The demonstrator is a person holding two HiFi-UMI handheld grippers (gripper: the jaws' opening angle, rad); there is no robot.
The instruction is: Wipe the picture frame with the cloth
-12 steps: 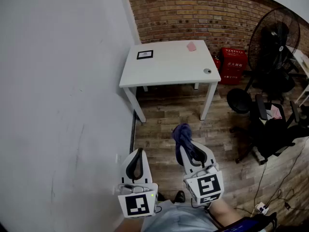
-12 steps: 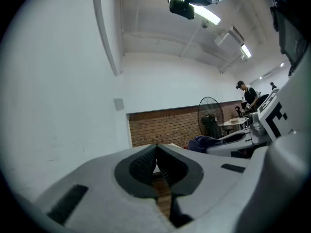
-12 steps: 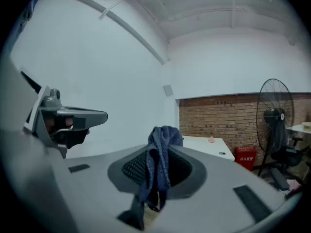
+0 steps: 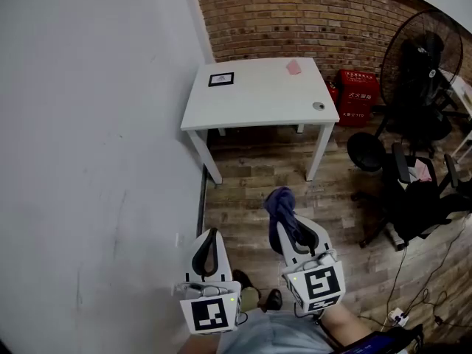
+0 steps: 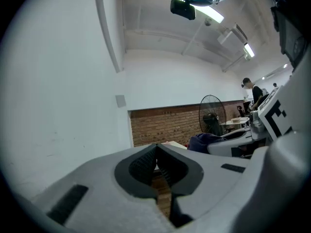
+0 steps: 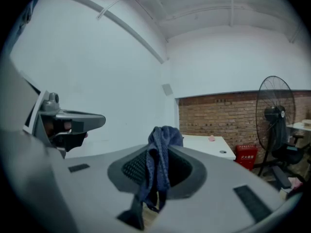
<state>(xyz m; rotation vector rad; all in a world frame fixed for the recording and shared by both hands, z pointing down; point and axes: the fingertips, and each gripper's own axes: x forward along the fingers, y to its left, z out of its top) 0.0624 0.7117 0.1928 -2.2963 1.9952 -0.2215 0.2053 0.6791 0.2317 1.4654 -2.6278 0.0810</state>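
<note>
Against the frame half a second before, little had changed: a dark shoe (image 4: pixel 240 278) had come into the head view just beyond the left gripper (image 4: pixel 214 232), and the table (image 4: pixel 258 105) sat a touch higher in that view. The right gripper (image 4: pixel 290 227) stayed clamped on the cloth (image 4: pixel 279 203), a dark blue, soft, crumpled fabric that bunched above the jaw tips and hung in loose folds between the ribbed black pads in the right gripper view (image 6: pixel 158 165). The left gripper's jaws met at their tips with nothing between them (image 5: pixel 156 145); their pads showed the same fine ribbing inside smooth white shells. The picture frame (image 4: pixel 220 79), small, rectangular and black-edged around a pale centre, lay flat near the table's far left corner, well apart from both grippers. The table was a plain white rectangle on slim straight legs, standing on a wood-plank floor (image 4: pixel 258 190) against a rough red brick wall (image 4: pixel 295 21). A small pink object (image 4: pixel 293 67) lay near its far edge.
</note>
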